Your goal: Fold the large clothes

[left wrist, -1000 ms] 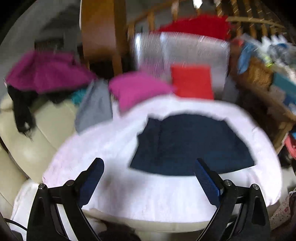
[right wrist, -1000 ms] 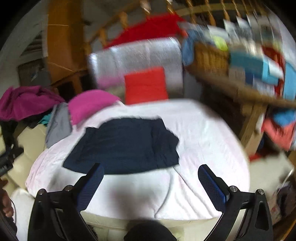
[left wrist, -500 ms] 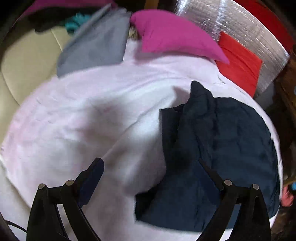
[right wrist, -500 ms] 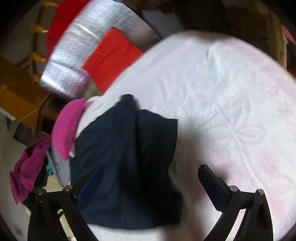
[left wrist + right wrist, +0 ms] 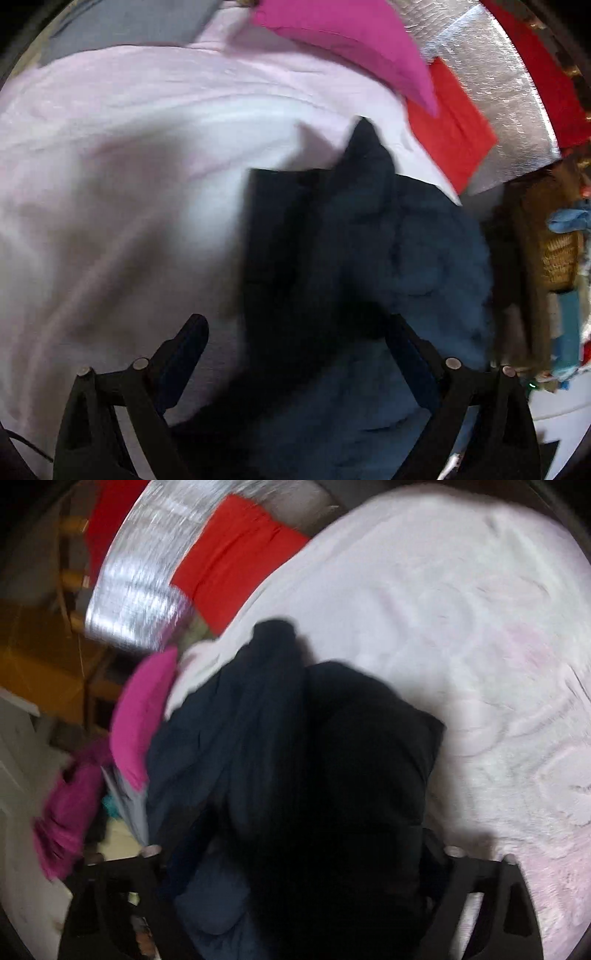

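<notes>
The left gripper [image 5: 295,354] hung over the near left edge of the dark navy garment [image 5: 369,266], its jaws closing with cloth lying between them but neither pad yet pressing on it. The right gripper [image 5: 295,853] stood over the garment's near right part, its jaws also closing; dark fabric filled the gap, and its fingertips were lost against the cloth, so no contact could be made out.

The navy garment lay on the pale pink fleecy blanket [image 5: 110,184], one side already turned in over the middle in a thick lengthwise band, a narrow end poking toward the magenta cushion [image 5: 351,44] and the red cushion [image 5: 450,125]. Judging by that, folding looked only begun: the bundle was still rumpled, with further folds and tidying left.
</notes>
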The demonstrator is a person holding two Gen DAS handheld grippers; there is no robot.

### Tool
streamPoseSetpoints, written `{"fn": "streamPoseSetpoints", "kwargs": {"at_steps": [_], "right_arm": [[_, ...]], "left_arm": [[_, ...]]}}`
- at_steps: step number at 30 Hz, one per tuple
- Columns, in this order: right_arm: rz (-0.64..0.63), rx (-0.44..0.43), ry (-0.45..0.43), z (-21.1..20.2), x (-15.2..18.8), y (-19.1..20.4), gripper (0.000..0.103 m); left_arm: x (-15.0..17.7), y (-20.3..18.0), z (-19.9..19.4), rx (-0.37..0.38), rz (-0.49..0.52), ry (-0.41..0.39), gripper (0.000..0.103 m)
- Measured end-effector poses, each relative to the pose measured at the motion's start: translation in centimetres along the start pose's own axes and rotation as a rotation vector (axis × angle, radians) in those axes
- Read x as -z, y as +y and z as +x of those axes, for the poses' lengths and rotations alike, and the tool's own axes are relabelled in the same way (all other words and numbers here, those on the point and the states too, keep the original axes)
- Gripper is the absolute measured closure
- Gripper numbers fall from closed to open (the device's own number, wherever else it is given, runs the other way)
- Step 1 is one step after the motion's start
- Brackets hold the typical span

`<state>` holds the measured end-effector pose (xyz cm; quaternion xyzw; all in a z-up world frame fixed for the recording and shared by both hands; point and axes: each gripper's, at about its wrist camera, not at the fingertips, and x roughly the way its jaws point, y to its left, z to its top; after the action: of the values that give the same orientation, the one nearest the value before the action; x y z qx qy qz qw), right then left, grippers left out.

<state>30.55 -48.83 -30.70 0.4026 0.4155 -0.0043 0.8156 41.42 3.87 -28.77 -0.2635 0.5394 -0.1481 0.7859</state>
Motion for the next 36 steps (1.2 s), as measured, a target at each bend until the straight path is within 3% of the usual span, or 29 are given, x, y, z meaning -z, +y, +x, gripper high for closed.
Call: {"fn": "streamPoseSetpoints", "kwargs": {"at_steps": [1, 2, 3, 5, 9, 12, 16, 18, 20, 22, 24, 25, 27, 32, 33, 35, 36], "right_arm": [[-0.024, 0.034, 0.004, 0.4, 0.2, 0.6, 0.028], [-0.058, 0.078, -0.005, 0.7, 0.6, 1.4, 0.033], [-0.074, 0.092, -0.014, 0.8, 0.6, 1.8, 0.036], [-0.081, 0.101, -0.029, 0.8, 0.7, 1.9, 0.047], [-0.09, 0.106, -0.071, 0.4, 0.9, 2.4, 0.058], [-0.133, 0.137, -0.124, -0.3, 1.4, 4.0, 0.064], [-0.173, 0.097, -0.207, -2.2, 1.7, 5.3, 0.065], [-0.165, 0.089, -0.197, -1.7, 1.7, 4.9, 0.065], [-0.12, 0.101, -0.144, -0.3, 1.7, 3.7, 0.059], [-0.084, 0.103, -0.111, 0.2, 1.7, 3.0, 0.048], [-0.036, 0.095, -0.086, -0.2, 1.4, 2.6, 0.039], [-0.023, 0.098, -0.082, -0.6, 1.3, 2.5, 0.033], [-0.02, 0.102, -0.104, -1.6, 1.2, 2.6, 0.03], [0.004, 0.127, -0.114, -2.4, 1.4, 1.4, 0.024], [0.0, 0.124, -0.09, -1.8, 1.5, 1.4, 0.025], [-0.05, 0.155, -0.079, -0.7, 2.1, 2.2, 0.045], [-0.08, 0.181, -0.089, -0.6, 2.4, 2.7, 0.049]], "left_arm": [[0.2, -0.6, 0.3, 0.012, 0.018, 0.015, 0.026], [0.4, -1.3, 0.6, -0.027, 0.043, 0.006, 0.027], [0.7, -2.0, 0.8, -0.061, 0.072, -0.016, 0.034], [0.9, -2.5, 0.8, -0.074, 0.073, -0.035, 0.042], [1.0, -3.8, -0.5, -0.07, 0.099, -0.111, 0.071], [1.6, -5.4, -1.6, -0.096, 0.15, -0.153, 0.077], [2.2, -5.7, -3.9, -0.054, 0.155, -0.214, 0.078], [2.4, -4.7, -3.6, -0.05, 0.136, -0.204, 0.076], [2.5, -4.0, -2.0, -0.091, 0.12, -0.155, 0.067], [2.3, -3.1, -1.0, -0.164, 0.097, -0.122, 0.05], [2.2, -2.5, -0.9, -0.139, 0.048, -0.105, 0.045], [2.1, -2.3, -1.0, -0.127, 0.028, -0.095, 0.034], [2.3, -1.7, -1.2, -0.09, -0.006, -0.078, 0.025], [2.7, -0.6, -0.7, -0.047, -0.045, -0.043, 0.027], [2.9, -0.5, -0.6, -0.035, -0.048, -0.043, 0.04], [3.1, -0.8, -1.0, -0.012, -0.038, -0.061, 0.053], [3.2, -1.2, -1.4, -0.011, -0.013, -0.081, 0.063]]}}
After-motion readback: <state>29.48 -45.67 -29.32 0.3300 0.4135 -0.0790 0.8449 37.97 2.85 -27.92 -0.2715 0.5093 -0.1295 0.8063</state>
